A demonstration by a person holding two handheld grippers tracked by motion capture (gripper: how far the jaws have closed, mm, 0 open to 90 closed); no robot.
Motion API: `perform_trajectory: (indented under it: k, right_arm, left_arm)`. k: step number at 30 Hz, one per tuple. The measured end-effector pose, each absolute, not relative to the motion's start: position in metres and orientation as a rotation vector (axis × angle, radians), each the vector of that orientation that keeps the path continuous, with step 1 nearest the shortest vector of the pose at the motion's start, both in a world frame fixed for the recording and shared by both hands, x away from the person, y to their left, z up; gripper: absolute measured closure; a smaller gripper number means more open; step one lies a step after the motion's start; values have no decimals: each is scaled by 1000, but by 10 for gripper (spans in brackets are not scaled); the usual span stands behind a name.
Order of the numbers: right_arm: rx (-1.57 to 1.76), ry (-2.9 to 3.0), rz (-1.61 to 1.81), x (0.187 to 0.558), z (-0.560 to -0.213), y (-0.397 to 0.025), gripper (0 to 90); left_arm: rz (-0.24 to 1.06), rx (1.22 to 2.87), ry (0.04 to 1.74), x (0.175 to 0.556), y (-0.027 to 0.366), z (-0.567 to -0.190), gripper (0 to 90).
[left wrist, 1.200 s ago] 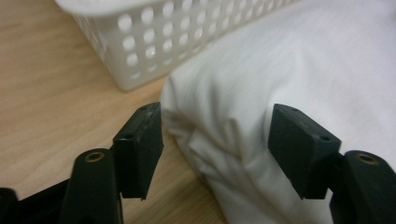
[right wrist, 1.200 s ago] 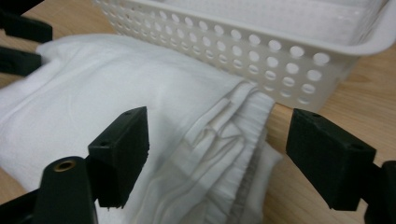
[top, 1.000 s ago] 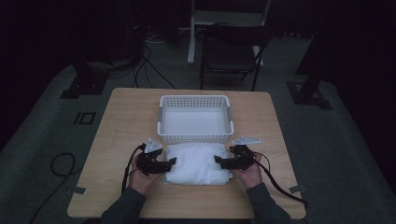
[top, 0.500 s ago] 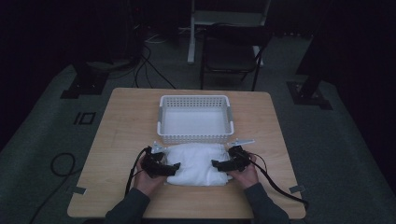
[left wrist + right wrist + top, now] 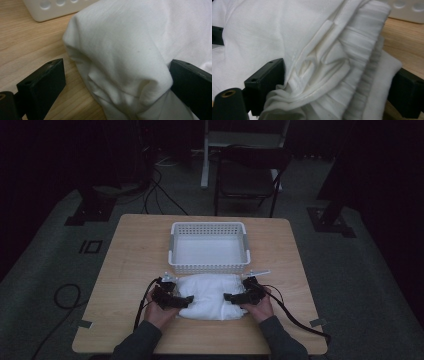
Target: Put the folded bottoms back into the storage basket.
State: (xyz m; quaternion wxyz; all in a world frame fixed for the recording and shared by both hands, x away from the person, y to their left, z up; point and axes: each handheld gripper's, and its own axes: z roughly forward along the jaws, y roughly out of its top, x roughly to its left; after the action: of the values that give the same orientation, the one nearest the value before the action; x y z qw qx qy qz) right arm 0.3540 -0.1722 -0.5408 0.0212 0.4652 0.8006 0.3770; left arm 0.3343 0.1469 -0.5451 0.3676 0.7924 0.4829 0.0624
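Straddling the folded white garment [image 5: 210, 295] at the worktop's [image 5: 125, 250] 6 o'clock edge, the left gripper [image 5: 176, 301] and right gripper [image 5: 236, 297] are keeping jaws apart; closing evenly on every layer should be preventing sagging toward the basket [image 5: 209, 267] at 12 o'clock.

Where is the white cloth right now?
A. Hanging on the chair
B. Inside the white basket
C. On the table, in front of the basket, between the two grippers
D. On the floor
C: the cloth lies on the table just on the person's side of the basket, with the left gripper and right gripper at its two ends.
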Motion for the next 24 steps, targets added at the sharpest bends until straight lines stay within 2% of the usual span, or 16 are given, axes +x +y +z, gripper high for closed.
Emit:
perform_trajectory:
  k: [6,9,13,24]
  right_arm:
    - [1475,2490,1220,356,-545,-175,107]
    - [1469,2509,1264,356,-546,-175,176]
    - [1488,2512,1299,356,-546,-177,229]
    - [1540,2580,1341,362,-546,-180,369]
  left_arm:
    - [123,2026,1226,336,148,-547,18]
    - [95,2027,1202,337,148,-547,31]
    - [-4,1987,1164,337,151,-548,196]
    - [-141,1916,1168,340,157,-552,414]
